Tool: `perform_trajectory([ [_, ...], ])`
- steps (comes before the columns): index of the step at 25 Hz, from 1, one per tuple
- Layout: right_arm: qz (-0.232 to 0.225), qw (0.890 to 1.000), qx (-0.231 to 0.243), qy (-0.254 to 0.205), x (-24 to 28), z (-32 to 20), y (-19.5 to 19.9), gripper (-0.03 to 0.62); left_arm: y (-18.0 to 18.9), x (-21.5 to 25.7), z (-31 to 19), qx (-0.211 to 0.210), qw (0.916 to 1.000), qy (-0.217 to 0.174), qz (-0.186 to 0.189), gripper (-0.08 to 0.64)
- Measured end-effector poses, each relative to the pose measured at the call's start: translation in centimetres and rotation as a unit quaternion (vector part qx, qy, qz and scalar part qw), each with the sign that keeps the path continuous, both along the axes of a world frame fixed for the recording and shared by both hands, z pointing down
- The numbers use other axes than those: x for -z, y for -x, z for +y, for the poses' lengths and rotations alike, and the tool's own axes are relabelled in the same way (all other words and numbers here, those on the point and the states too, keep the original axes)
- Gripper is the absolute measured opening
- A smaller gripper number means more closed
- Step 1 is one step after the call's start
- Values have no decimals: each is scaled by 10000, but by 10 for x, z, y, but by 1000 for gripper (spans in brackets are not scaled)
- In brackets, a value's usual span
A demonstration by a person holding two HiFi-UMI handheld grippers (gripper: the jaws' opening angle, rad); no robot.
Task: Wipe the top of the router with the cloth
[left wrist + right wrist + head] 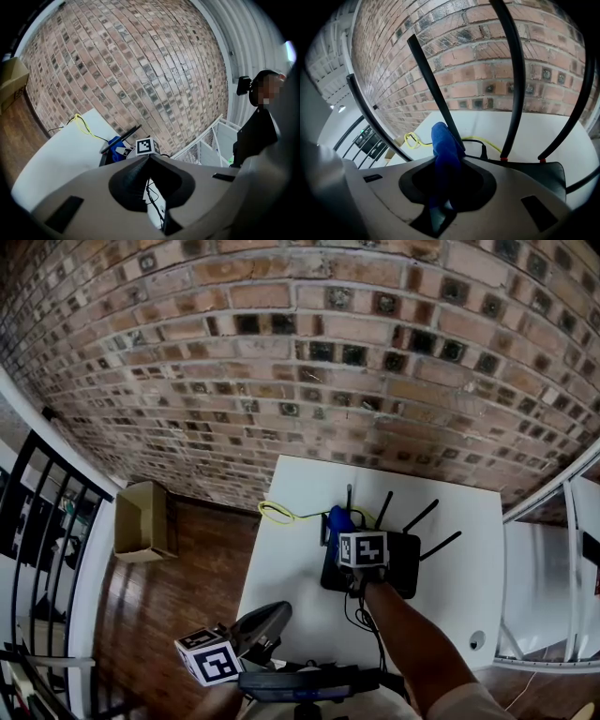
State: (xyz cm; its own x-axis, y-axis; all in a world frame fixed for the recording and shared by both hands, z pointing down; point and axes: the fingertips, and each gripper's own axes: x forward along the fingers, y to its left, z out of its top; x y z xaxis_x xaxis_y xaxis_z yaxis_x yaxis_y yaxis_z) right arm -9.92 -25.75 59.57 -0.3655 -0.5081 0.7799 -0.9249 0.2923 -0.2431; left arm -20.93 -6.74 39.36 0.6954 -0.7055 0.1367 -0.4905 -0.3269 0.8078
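Right gripper view: our right gripper [449, 157] is clamping the blue cloth [442, 140] mid-frame, holding it over the router [555, 173] among its antennas [433, 89]. Our left gripper [149, 158] is idling, jaws together, empty. We are likely mid-wipe; the next stroke calls for sweeping across the top.

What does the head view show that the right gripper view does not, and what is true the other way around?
Only the head view shows the cardboard box on the wooden floor, the person's forearm and most of the white table.

Only the right gripper view shows the right gripper with its tongs closed on the blue cloth, and the red rings at two antenna bases.

Both show the router, its black antennas, the blue cloth, the yellow cable and the brick wall.
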Motion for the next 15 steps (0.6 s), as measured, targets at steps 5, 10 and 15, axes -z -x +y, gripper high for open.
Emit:
perform_trajectory([
  [5, -4, 9999, 120, -28, 4, 2, 1, 110, 0, -5, 4, -15, 9999, 118, 79, 17],
  [10, -288, 9983, 341, -369, 33, 11, 4, 110, -10, 0, -1, -130, 9998, 20, 120, 17],
  [15, -525, 9926, 567, -935, 74, 25, -3, 110, -24, 1, -4, -296, 9994, 2, 163, 17],
])
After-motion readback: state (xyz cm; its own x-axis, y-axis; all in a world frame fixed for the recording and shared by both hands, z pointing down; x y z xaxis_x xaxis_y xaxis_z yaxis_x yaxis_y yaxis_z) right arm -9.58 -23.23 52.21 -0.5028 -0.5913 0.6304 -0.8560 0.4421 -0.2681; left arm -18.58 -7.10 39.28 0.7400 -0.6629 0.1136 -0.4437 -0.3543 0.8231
